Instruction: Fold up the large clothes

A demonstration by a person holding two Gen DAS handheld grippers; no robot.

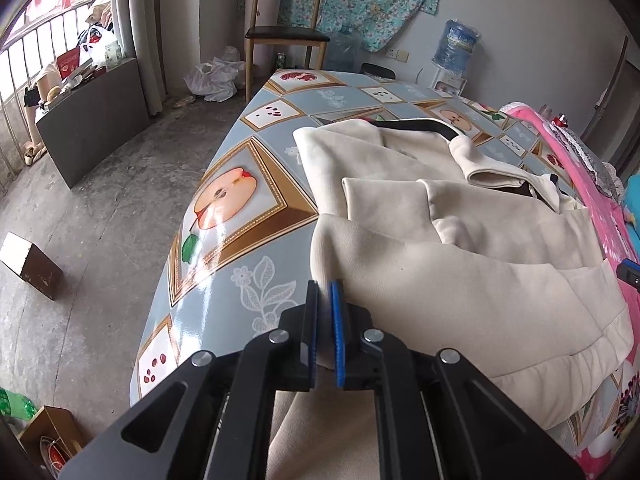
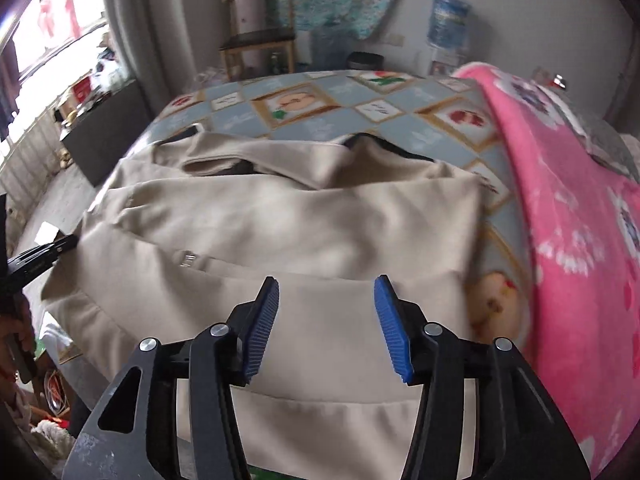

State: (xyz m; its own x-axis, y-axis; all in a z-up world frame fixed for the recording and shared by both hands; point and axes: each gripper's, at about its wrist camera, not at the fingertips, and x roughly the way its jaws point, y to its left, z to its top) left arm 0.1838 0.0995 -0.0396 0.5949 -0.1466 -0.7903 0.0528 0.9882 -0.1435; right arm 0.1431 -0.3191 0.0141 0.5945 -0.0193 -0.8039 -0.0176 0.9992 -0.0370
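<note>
A large cream jacket point(image 1: 440, 272) lies partly folded on the table with the fruit-pattern cloth point(image 1: 240, 200); its dark-lined collar is at the far end. My left gripper point(image 1: 325, 286) is at the jacket's near left corner, shut on the hem, and cloth runs down between the fingers. In the right wrist view the jacket point(image 2: 280, 216) fills the middle and a small zip pull point(image 2: 188, 259) shows on it. My right gripper point(image 2: 326, 280) hovers over the near hem, open, with nothing between its blue pads point(image 2: 260, 324). The left gripper point(image 2: 40, 256) shows at that view's left edge.
A pink blanket point(image 2: 568, 220) covers the table's right side next to the jacket. Beyond the table stand a wooden chair point(image 1: 286, 32) and a water dispenser bottle point(image 1: 456, 46). A dark cabinet point(image 1: 92, 120) and a brown box point(image 1: 30, 264) are on the floor at left.
</note>
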